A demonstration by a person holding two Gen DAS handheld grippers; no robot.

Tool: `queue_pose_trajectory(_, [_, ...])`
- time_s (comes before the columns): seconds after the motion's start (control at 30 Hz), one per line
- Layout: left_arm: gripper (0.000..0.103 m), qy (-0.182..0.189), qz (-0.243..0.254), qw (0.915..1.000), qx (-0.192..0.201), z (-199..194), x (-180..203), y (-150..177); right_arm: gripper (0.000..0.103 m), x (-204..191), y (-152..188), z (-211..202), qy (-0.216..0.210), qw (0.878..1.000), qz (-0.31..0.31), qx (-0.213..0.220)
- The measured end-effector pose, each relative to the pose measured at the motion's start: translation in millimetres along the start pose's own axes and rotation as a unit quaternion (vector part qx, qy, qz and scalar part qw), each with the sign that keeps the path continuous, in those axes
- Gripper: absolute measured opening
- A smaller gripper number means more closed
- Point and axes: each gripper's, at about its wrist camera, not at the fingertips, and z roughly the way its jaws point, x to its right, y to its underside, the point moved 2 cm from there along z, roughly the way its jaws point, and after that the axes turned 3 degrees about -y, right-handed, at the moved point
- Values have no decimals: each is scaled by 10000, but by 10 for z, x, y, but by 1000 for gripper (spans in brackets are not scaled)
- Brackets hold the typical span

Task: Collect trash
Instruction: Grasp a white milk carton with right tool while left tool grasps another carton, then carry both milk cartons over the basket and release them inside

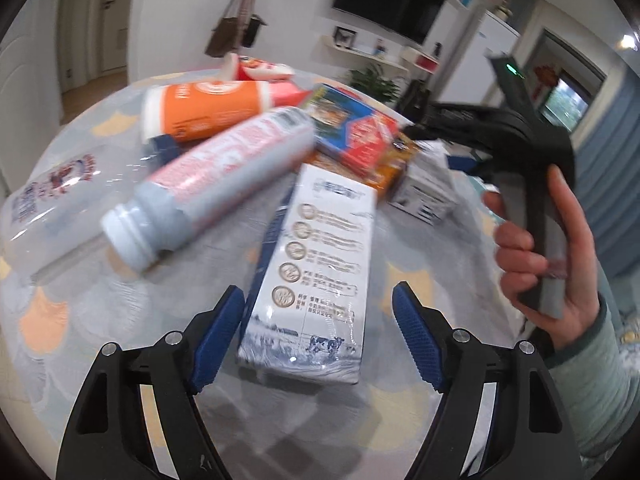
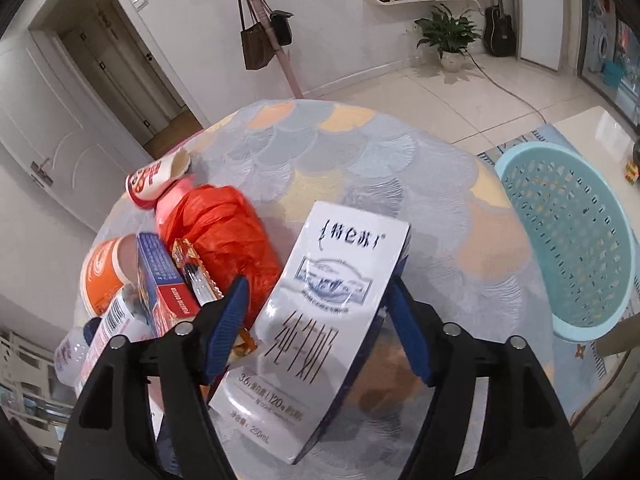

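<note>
Mostly white milk carton [image 2: 320, 320], blue sides, upright

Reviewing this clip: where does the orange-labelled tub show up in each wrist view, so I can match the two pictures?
Left wrist: the orange-labelled tub lies on its side, upper left of centre, behind the grey bottle.
Right wrist: it sits at the table's left edge, just left of the red-and-blue box.
Shared landmark: the brown bag hanging on the coat stand beyond the table.
</note>
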Motion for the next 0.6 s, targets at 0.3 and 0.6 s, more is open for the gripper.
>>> queue_pose_trajectory(0.3, [76,-437,44,9990,-107,153,209,-177,67,-7,205,-28,162,9989,-385,-212])
queue_pose_trajectory(0.6, [75,-1000,255,9942,-305,350,364,-249,52,115,417,-284,-6,9946,-1014,-224])
